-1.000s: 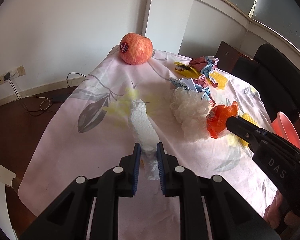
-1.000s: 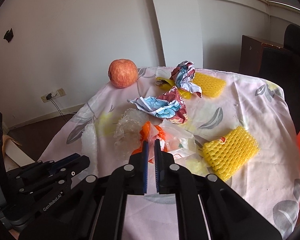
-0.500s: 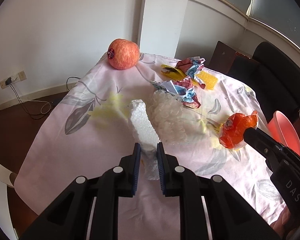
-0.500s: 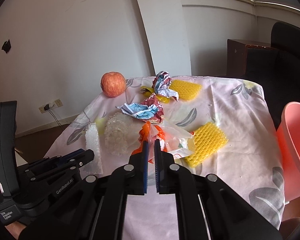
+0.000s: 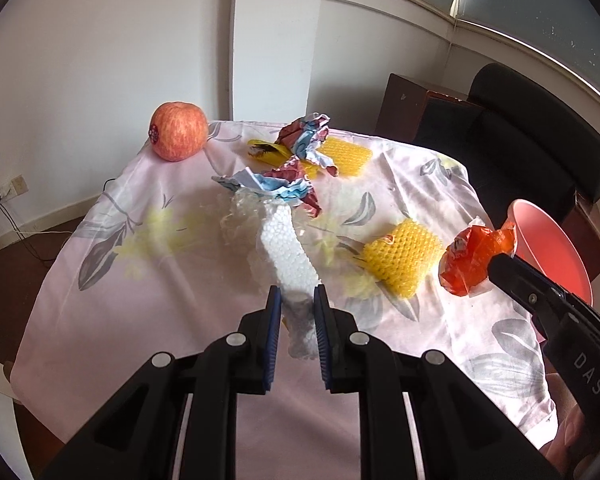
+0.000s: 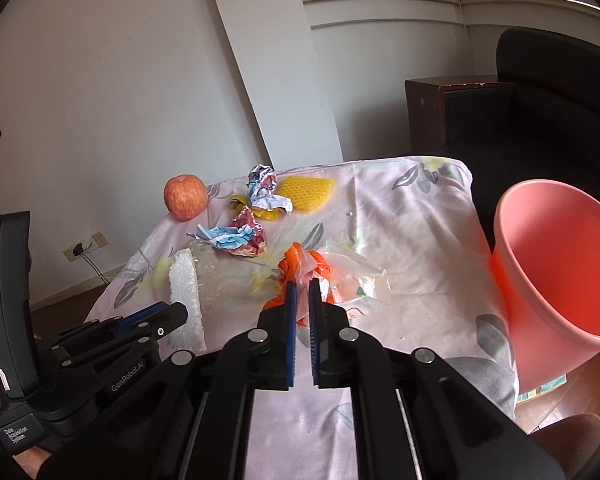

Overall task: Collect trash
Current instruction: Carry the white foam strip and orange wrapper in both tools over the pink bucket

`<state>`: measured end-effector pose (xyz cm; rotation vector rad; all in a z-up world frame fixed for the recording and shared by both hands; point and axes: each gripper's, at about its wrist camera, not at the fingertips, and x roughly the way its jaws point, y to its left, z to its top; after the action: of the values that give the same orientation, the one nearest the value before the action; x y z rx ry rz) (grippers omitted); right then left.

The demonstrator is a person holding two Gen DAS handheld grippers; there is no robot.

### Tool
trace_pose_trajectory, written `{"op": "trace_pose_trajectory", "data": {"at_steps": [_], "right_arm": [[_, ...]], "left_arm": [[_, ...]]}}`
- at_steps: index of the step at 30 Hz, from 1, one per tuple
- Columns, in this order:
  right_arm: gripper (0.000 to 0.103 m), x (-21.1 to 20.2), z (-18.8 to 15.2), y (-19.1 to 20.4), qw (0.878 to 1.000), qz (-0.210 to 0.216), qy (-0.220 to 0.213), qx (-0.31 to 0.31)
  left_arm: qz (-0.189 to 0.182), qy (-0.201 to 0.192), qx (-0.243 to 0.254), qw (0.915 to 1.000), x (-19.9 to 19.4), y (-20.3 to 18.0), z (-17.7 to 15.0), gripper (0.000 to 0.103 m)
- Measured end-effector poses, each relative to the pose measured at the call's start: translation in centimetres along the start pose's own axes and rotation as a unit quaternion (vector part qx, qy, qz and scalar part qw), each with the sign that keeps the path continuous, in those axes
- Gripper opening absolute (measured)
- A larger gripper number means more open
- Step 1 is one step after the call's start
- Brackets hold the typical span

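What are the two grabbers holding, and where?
Left hand-held gripper: white foam sleeve, near its lower end. Right hand-held gripper: orange plastic wrapper, by its near edge.

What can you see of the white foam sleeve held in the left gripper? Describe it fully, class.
The white foam sleeve is a long strip of bumpy, netted foam that looks soft and light. It is pinched near its lower end between the blue pads of the left gripper and held off the pale floral tablecloth. It leans up and away, its top end in front of crumpled clear plastic.
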<state>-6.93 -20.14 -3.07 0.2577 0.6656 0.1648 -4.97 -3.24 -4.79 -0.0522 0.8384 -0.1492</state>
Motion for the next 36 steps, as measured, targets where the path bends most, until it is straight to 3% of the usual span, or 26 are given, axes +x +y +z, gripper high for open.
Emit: {"op": "trace_pose_trajectory", "data": {"at_steps": [20,29,36], "right_arm": [[0.006,-4.2,1.3,-8.1,0.994,-0.067,-0.056,0.068],[0.006,-5.9,1.6,-13.0,0.985,-0.123,-0.066,0.1],[0.006,-6.5,1.1,-16.4,0.978,-0.16,-0.055,0.121]], "left_arm": [[-0.069,0.005,0.082,0.9943,1.4,-10.1,2.1,0.016],[-0.118,0.007,0.115,0.9864,1.9,-15.6,3.0,0.016],[-0.178,0.024,0.142,0.9734,2.0,-20.1,3.3,0.016]]}}
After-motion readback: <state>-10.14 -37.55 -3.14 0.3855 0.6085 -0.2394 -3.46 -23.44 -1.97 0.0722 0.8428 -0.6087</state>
